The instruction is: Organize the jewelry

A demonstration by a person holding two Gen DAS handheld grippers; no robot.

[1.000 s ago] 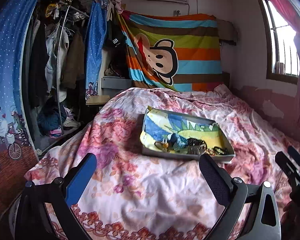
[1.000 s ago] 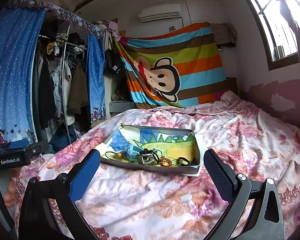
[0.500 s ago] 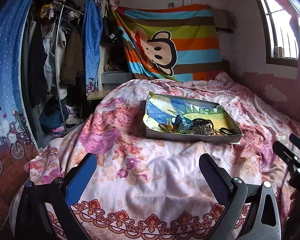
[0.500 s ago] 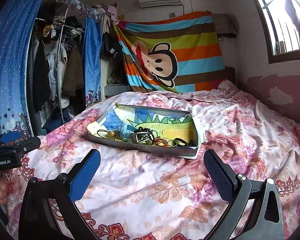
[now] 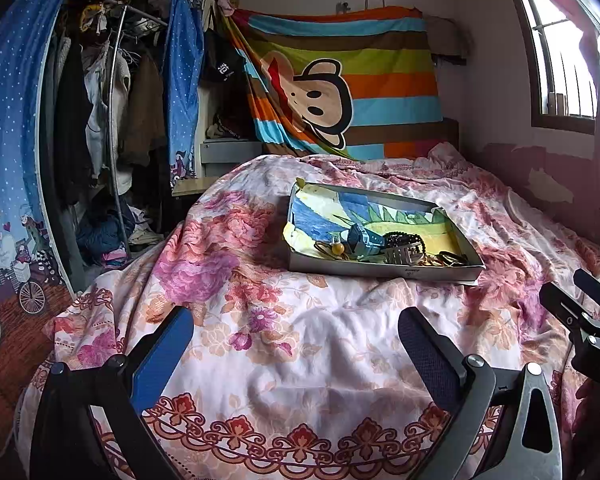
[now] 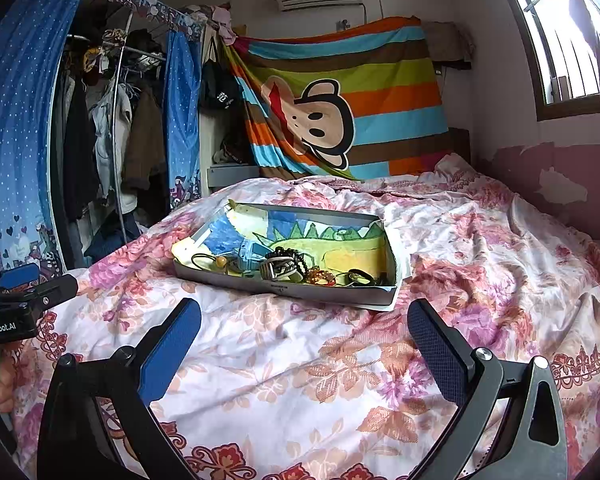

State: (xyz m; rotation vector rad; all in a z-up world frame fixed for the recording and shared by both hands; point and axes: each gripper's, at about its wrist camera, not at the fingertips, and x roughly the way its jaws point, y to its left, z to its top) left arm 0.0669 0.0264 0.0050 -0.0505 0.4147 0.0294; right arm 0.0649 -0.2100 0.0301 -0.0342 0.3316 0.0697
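A shallow grey tray lined with a colourful drawing lies on the floral bedspread. Along its near side lies a jumble of jewelry: a dark bead bracelet, a small blue box, a hair tie with a yellow bead, amber beads and dark rings. My left gripper is open and empty, well short of the tray. My right gripper is open and empty, also short of the tray. Each gripper shows at the edge of the other's view, the right and the left.
The bed fills the foreground, its near edge below the grippers. An open wardrobe with hanging clothes and blue curtains stands left. A striped monkey blanket hangs at the back. A window and peeling wall are right.
Both grippers have drawn back and lowered from the tray, so more bedspread and its patterned hem show in front. The jaws stayed open and nothing was picked up.
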